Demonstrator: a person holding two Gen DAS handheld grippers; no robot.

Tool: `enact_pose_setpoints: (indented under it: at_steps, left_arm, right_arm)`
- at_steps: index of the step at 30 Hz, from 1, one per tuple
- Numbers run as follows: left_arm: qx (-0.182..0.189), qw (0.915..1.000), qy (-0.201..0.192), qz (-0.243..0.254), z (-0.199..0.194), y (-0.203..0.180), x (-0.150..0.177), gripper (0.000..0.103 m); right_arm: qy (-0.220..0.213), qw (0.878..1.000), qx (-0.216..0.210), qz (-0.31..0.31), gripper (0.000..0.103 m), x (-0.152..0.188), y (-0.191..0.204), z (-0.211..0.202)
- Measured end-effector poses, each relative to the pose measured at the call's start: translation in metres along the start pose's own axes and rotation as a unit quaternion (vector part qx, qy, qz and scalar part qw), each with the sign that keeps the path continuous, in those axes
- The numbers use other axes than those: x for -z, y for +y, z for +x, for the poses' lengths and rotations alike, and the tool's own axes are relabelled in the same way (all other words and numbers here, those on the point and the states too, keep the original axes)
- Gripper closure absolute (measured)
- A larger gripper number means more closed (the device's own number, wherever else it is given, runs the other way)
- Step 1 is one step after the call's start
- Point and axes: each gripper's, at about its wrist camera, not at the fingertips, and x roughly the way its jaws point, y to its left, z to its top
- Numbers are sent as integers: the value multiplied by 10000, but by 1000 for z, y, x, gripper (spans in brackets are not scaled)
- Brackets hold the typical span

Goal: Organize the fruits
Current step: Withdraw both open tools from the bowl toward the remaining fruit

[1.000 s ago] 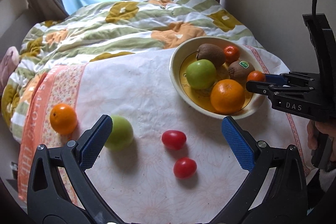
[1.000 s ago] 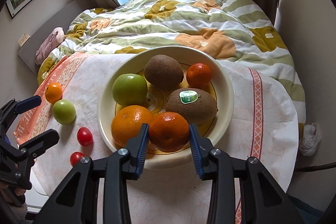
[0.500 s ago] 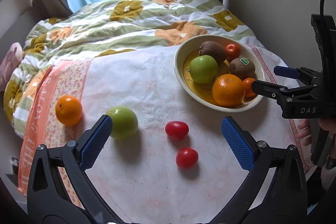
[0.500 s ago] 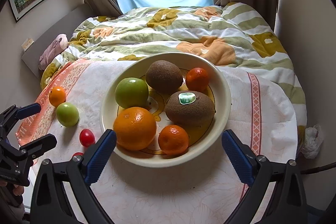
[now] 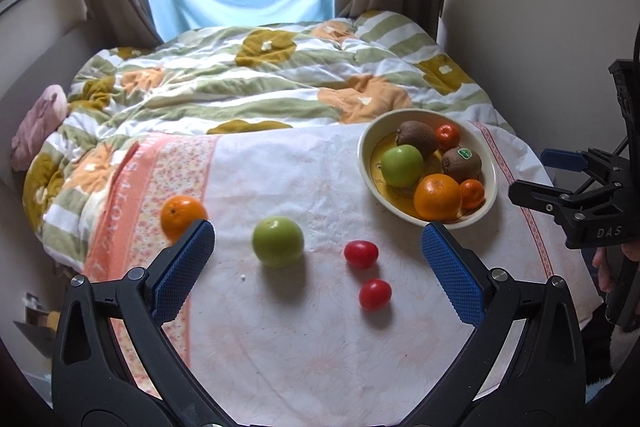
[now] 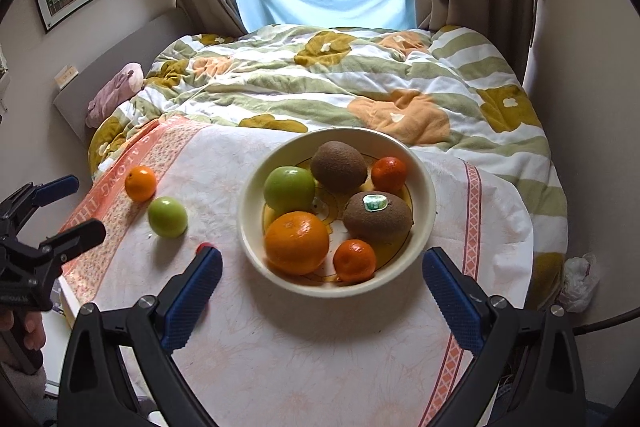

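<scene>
Two kiwis [image 6: 338,166] [image 6: 378,217] lie lengthwise across the bowl [image 6: 430,199]

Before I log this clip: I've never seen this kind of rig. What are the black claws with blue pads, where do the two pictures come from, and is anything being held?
They are handheld two-finger grippers, one in each of a person's hands, each with a camera looking along its fingers. One picture is from the left gripper, the other from the right gripper; each also shows the other at its edge. Both are open and hold nothing. On the tablecloth a bowl holds a green apple, two kiwis, an orange and two small mandarins. Loose on the cloth lie an orange, a green apple and two red tomatoes.
</scene>
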Motion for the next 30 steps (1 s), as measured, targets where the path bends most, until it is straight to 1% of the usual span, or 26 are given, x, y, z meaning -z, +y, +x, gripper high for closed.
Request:
enact_pose_setpoints:
  at_steps: [3, 6, 12, 16, 22, 27, 30]
  left_arm:
    - [-8, 10000, -83, -51, -12, 12, -1, 0]
    - [21, 9998, -190, -70, -24, 26, 0, 0]
    - [189, 9993, -322, 74, -41, 52, 5, 0]
    - [421, 9985, -281, 207, -43, 66, 9, 0]
    - [761, 9956, -170, 525, -37, 87, 12, 0]
    - [1116, 9901, -85, 842, -26, 102, 11, 0]
    - [1323, 9853, -7, 1076, -17, 108, 10, 0]
  right_arm:
    - [17, 10000, 66, 18, 3, 0, 10, -10]
    - [-61, 9999, 133, 85, 3, 1, 20, -22]
    - [-269, 9975, 620, 220, 3, 2, 52, -43]
    - [-285, 9961, 693, 466, 3, 6, 74, -46]
    - [-296, 9915, 1031, 743, 3, 17, 106, -44]
    - [-295, 9877, 1196, 962, 3, 23, 128, -38]
    - [-325, 9844, 1299, 1139, 3, 28, 140, -31]
